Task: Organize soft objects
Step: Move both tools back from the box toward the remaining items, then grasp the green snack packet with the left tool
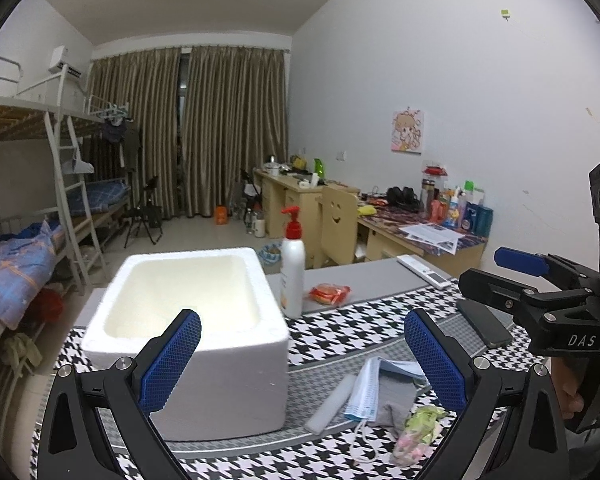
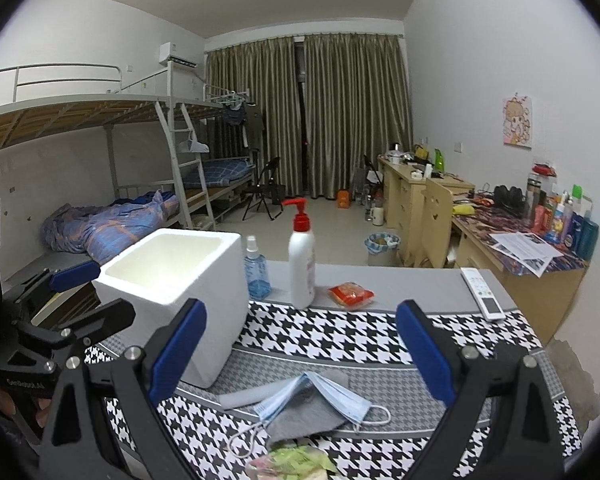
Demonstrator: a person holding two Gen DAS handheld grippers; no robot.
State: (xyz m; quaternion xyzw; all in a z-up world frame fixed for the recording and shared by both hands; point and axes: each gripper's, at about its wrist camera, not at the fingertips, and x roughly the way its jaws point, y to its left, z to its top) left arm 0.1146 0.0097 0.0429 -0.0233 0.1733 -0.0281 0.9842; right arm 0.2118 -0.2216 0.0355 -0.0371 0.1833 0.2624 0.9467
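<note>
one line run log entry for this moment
left gripper: open, holds nothing | right gripper: open, holds nothing | face mask on gray cloth on table | foam box: looks empty

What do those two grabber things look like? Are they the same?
Yes, they match. The left gripper and right gripper each have a black frame with curved arms, silver bolts and two blue pads with a bumpy grid texture. White letters reading DAS mark the right one's body. No cables show.

We read "DAS" in white letters on the black body of the right gripper (image 1: 516, 276). Lettering on the left gripper (image 2: 72, 276) body is too blurred to read.
</note>
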